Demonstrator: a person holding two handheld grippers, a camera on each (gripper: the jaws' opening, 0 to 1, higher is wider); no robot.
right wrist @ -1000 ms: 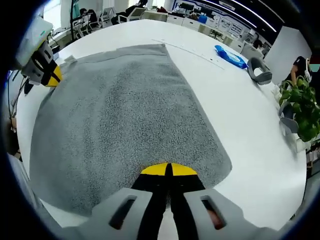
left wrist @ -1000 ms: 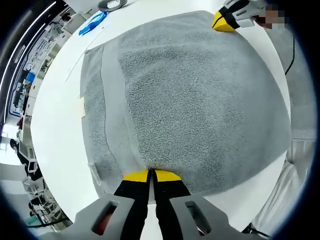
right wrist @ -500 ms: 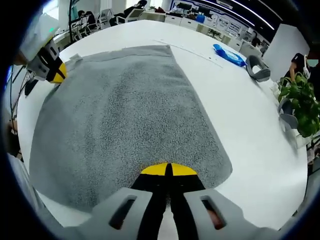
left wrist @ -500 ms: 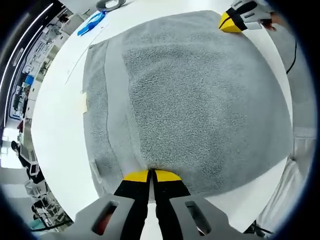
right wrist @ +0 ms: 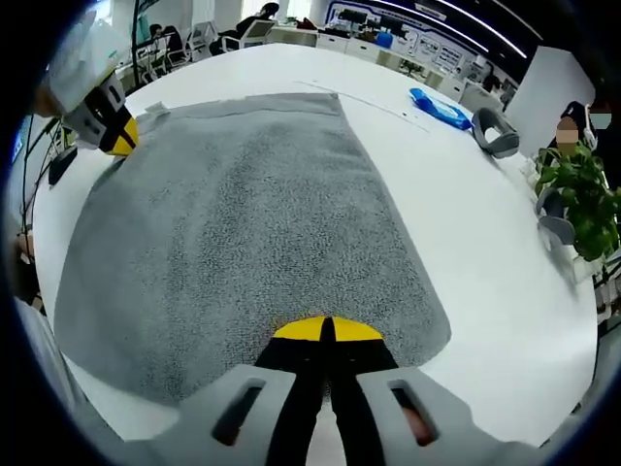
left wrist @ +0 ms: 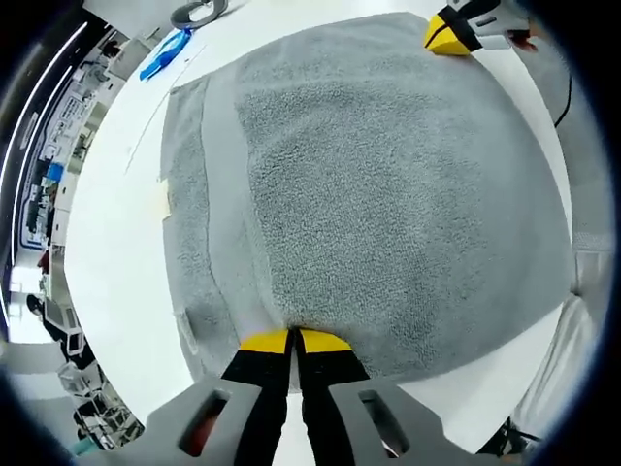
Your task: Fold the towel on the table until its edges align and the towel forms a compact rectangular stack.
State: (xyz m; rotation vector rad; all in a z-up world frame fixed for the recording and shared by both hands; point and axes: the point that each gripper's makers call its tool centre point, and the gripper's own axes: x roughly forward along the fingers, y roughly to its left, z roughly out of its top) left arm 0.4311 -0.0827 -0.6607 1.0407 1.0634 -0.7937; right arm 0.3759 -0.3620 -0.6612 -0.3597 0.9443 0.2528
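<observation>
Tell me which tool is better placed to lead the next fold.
Neither: it likely takes both. The left tool and right tool each sit shut on the towel along its near edge.

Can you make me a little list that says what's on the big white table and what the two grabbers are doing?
towel: gray towel, spread on the white table
left gripper: fingers shut on the towel's near edge
right gripper: fingers shut on the towel's near edge
blue packet: on the table, beyond the towel
gray curved thing: next to the blue packet, apart from the towel
plant: green leaves at the table's edge
</observation>
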